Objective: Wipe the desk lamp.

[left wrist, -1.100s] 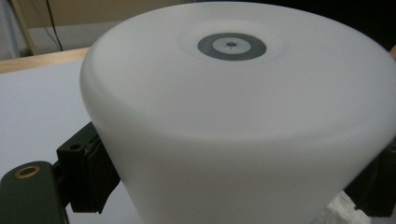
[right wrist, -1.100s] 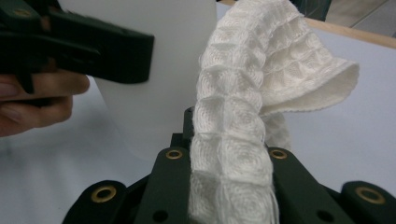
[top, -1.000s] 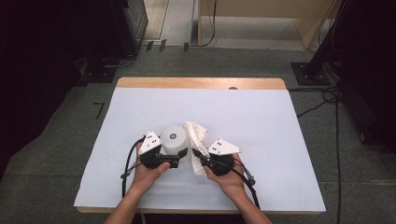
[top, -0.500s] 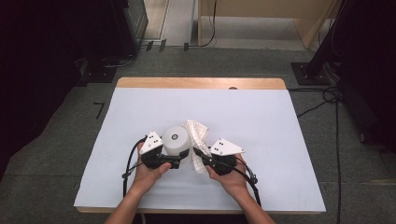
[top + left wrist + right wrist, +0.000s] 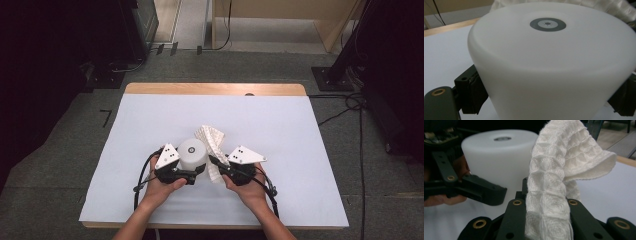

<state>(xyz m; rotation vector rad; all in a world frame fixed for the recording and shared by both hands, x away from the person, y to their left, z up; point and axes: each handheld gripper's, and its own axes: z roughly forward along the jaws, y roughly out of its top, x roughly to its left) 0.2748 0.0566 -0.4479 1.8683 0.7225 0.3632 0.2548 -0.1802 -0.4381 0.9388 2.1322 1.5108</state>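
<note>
A white upturned cup (image 5: 193, 154) with a grey ring mark on its top (image 5: 547, 24) stands on the white-covered table (image 5: 150, 120). My left gripper (image 5: 192, 172) is shut on its side, one black pad (image 5: 475, 96) pressing at the left and the other at the right edge of the left gripper view. My right gripper (image 5: 216, 165) is shut on a white waffle-weave cloth (image 5: 212, 145), which rises between its jaws and folds over to the right (image 5: 564, 165). The cloth hangs just beside the cup (image 5: 499, 157), to its right.
The table's wooden far edge (image 5: 215, 89) lies beyond the white sheet. Black stands and cables (image 5: 350, 100) sit on the grey floor around the table. Both hands rest near the front edge.
</note>
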